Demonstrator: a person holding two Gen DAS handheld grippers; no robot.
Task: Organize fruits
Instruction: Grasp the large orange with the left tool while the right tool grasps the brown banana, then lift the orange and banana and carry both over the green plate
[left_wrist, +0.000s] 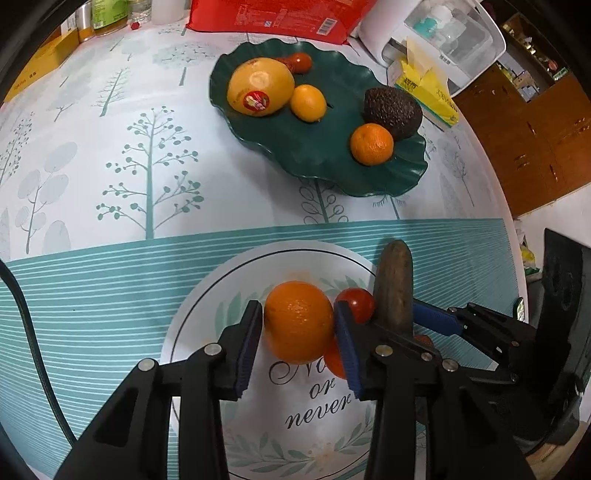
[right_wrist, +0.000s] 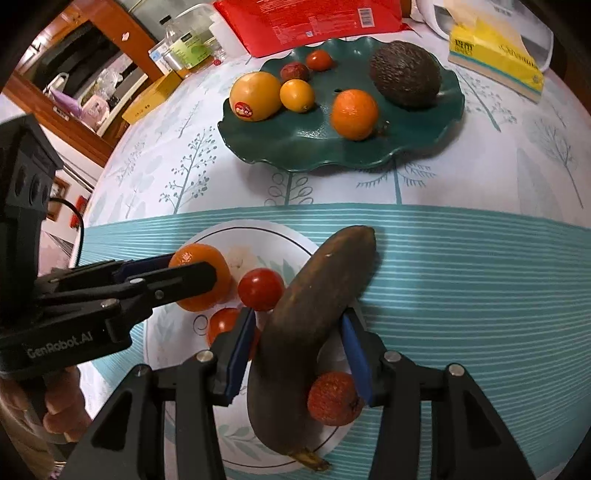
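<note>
Over a white plate near the table's front edge, the left gripper had both blue pads pressed against an orange. Beside it, the right gripper straddled a browned banana; its left pad touched the fruit, the other stood just clear. Two tomatoes and a lychee shared the plate. Farther back, a green wavy dish held more fruit.

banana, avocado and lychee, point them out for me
banana (right_wrist: 314, 295), right wrist view, middle of its brown body
avocado (right_wrist: 406, 75), right wrist view, centre of its dark skin
lychee (right_wrist: 332, 398), right wrist view, its bumpy red face
</note>
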